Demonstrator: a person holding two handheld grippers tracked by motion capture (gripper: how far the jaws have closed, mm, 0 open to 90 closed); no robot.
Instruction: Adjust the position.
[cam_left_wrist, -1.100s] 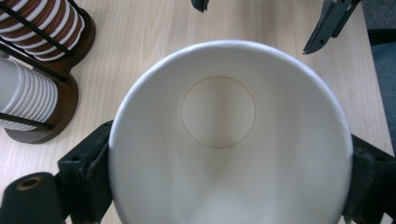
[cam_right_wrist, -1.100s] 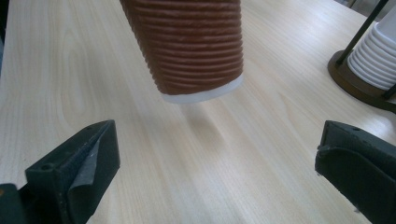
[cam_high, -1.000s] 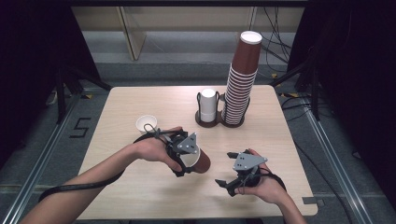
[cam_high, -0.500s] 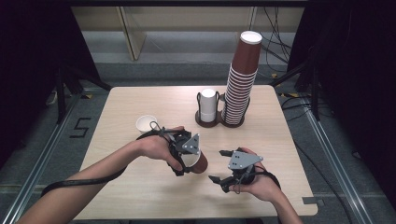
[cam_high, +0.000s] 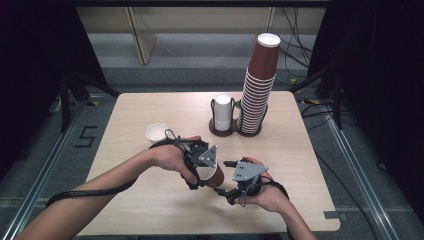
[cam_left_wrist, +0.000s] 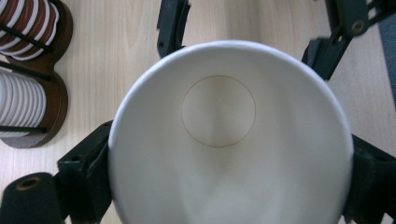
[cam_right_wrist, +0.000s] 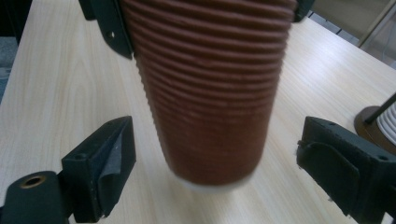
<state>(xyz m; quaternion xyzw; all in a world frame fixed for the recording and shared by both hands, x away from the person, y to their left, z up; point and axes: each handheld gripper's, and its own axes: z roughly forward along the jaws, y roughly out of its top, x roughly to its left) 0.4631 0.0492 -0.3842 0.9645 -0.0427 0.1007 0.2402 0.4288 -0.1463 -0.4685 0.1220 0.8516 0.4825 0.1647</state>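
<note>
Right gripper view: my right claw has just been closing, its pads still clear of the ribbed brown paper cup between them. Light, crushable, so I'd pinch low. At twelve o'clock my left claw clamps its rim above the bench.

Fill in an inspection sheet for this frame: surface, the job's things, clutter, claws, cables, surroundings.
Surface: light wood table, bare apart from the cups.
Job's things: brown ribbed cup, white inside, held off the table; tall brown cup stack and short white cup stack in a dark holder.
Clutter: one loose white cup.
Claws: left claw clamps the brown cup near its rim; right claw has just been closing, its jaws either side of the cup's base, not touching.
Cables: one trails along the left forearm.
Surroundings: dark curtains, grey floor.
</note>
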